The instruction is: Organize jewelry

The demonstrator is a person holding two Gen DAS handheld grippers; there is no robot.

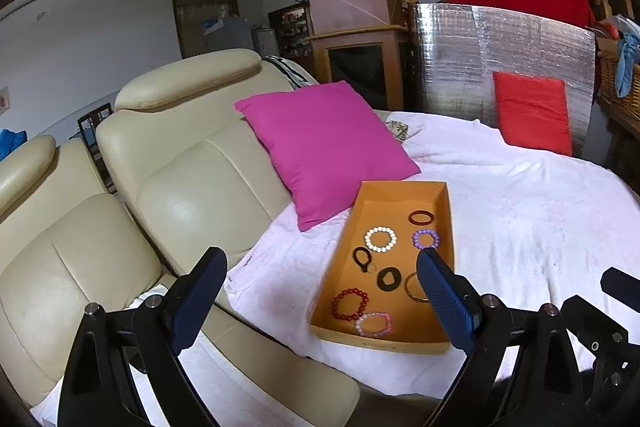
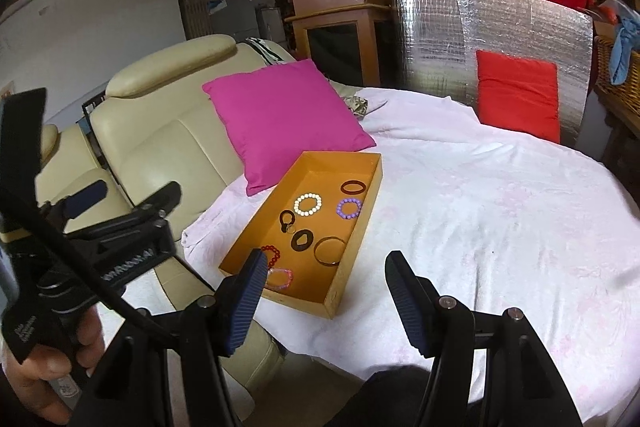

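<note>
Orange tray sits on the white cloth, near-left part of the bed, with every visible piece of jewelry inside it and spread apart. Far end has a dark red bangle, a purple bead bracelet and a white bead bracelet. Middle has a black clasp loop, a black ring piece and a gold bangle. Near end has a red bead bracelet touching a pink bead bracelet.

Left gripper has its jaws wide apart and holds nothing, near the tray's near-left corner. Right gripper is also spread and holding nothing, just above the tray's near-right corner.

This fits either pieces sorted into the tray or pieces waiting to be taken out; can't tell which.

Any pick would need a low approach with one finger through the ring. Beads roll and the tray is light on soft cloth, so bracing it may help.

The surface is a soft, rumpled cloth. A pink pillow lies just beyond the tray, a red cushion leans on a silver foil panel far right, and a cream leather sofa is on the left.
</note>
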